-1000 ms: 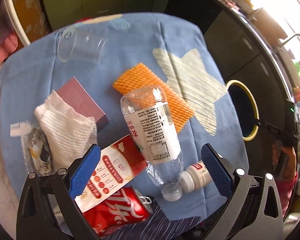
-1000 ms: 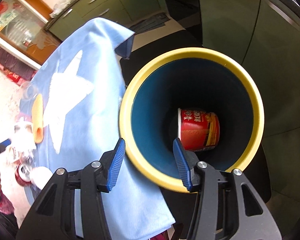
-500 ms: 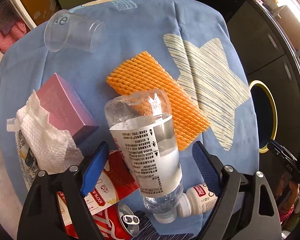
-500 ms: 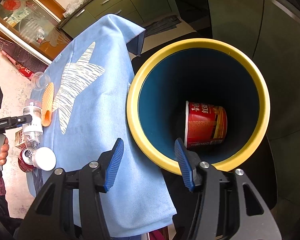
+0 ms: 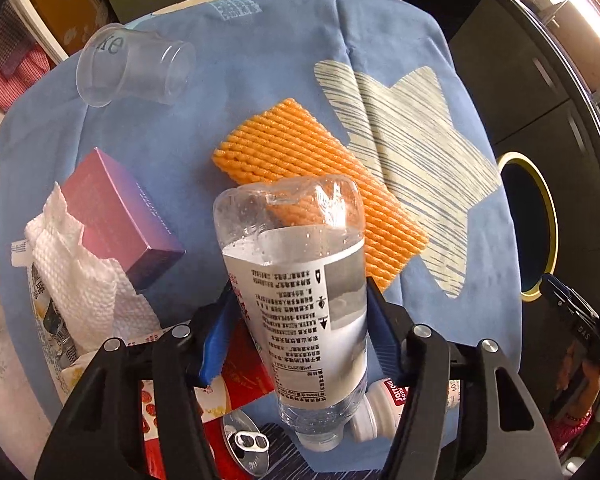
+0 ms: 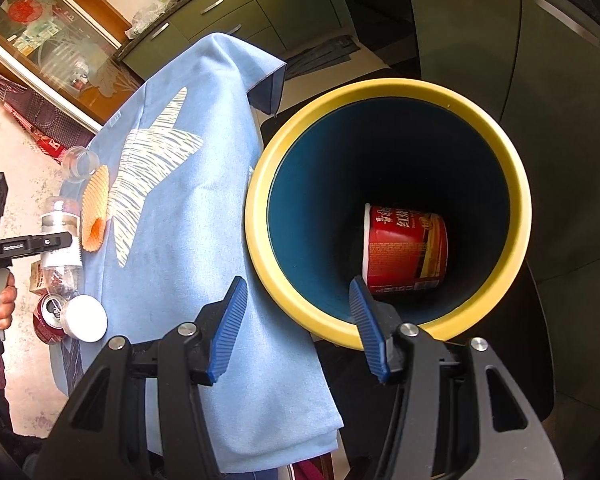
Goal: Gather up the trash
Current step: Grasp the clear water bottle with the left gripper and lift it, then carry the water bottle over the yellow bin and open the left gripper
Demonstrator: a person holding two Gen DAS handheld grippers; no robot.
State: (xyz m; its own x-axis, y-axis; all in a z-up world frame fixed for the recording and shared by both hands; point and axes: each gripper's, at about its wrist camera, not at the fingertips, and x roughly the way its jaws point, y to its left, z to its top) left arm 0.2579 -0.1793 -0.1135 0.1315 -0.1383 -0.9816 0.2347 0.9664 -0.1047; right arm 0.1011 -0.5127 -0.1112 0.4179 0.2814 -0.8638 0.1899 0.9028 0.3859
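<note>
The left gripper [image 5: 300, 320] is clamped on the plastic bottle [image 5: 296, 280], its blue pads pressing the labelled middle from both sides, cap end toward the camera and base pointing out over the blue cloth [image 5: 260, 60]. From the right wrist view the bottle looks raised a little off the cloth, though I cannot be sure it is clear of the table. The step in hand seems to be lifting it and carrying it to the bin [image 6: 516, 208], which stands just beside the table edge on the star-patterned side. To do this well, keep the squeeze firm but gentle (thin plastic will likely buckle and slip), raise it straight up before swinging across so the cap end clears the white jar [image 5: 374, 412] and the soda can [image 5: 248, 444] right beneath it, and let go only once the bottle is above the yellow rim. There appears to be some water inside, so the weight may shift when it tips. The right gripper [image 6: 298, 320] hangs unclenched, holding nothing, one finger on each side of the bin's near rim. The bin holds one red instant-noodle cup [image 6: 406, 248] lying on its side at the bottom. The clear plastic cup [image 5: 134, 68] lies tipped over on the cloth and appears empty.
</note>
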